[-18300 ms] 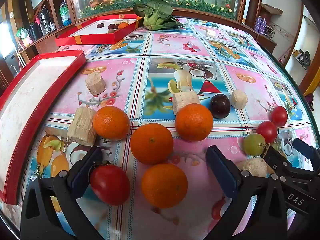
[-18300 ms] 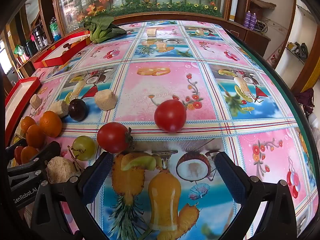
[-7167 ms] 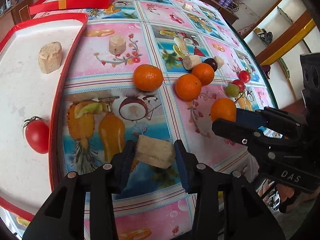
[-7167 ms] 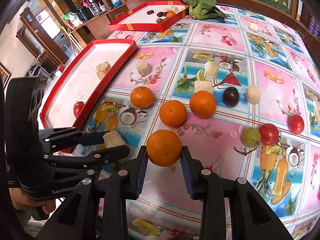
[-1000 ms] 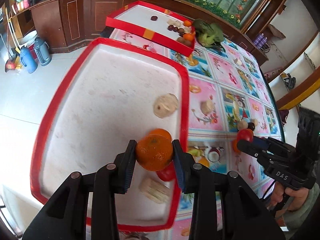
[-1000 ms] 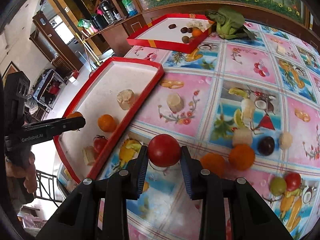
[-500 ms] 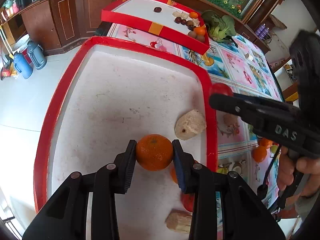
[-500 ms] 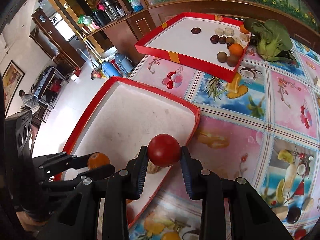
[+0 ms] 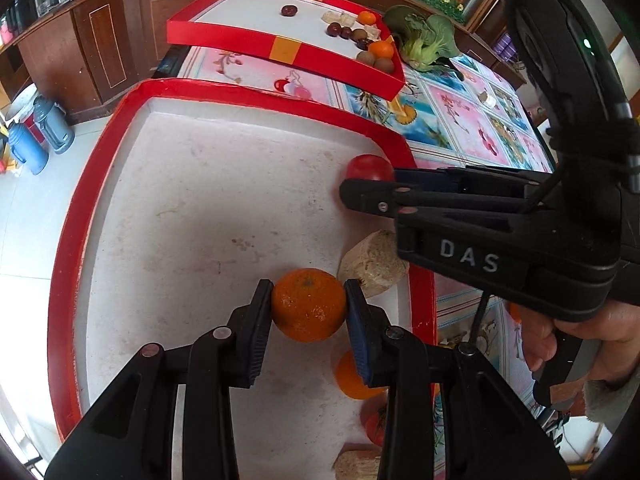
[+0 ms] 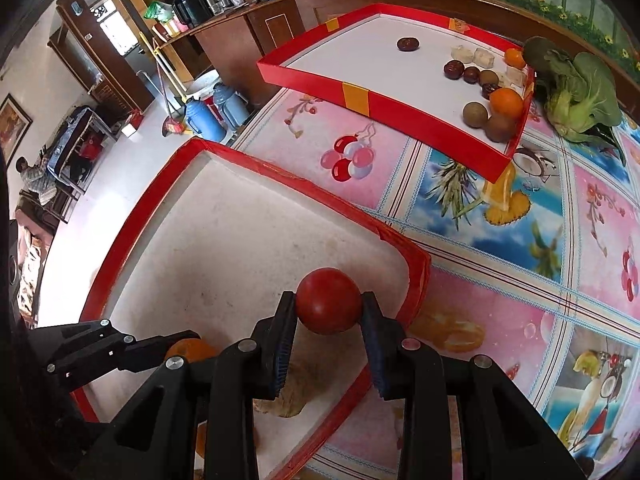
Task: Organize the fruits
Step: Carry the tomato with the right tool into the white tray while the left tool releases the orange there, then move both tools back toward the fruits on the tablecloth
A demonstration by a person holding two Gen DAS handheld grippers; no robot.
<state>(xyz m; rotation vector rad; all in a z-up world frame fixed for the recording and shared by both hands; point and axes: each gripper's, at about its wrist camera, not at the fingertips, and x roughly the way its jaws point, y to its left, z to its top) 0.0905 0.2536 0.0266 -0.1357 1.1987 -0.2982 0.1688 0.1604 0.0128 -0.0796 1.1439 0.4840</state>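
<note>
My left gripper (image 9: 308, 312) is shut on an orange (image 9: 309, 305) and holds it over the near red-rimmed white tray (image 9: 188, 208). My right gripper (image 10: 328, 312) is shut on a red tomato (image 10: 328, 300) above the tray's right part (image 10: 224, 248); the tomato also shows in the left wrist view (image 9: 366, 168). In the tray lie a beige block (image 9: 374, 262), a second orange (image 9: 352, 376), another tomato (image 9: 374, 420) and a second beige block (image 9: 354, 462). The left gripper's orange shows in the right wrist view (image 10: 190, 350).
A second red tray (image 10: 384, 100) stands farther back with dark fruits, an orange and pale cubes. A leafy green vegetable (image 10: 576, 92) lies to its right. The fruit-print tablecloth (image 10: 520, 240) spreads to the right. Thermos flasks (image 9: 36, 144) stand on the floor past the tray's left.
Both grippers have moved farther in over the near tray. The right gripper with its tomato now hangs over the tray's right part, closer to the left gripper with its orange.
</note>
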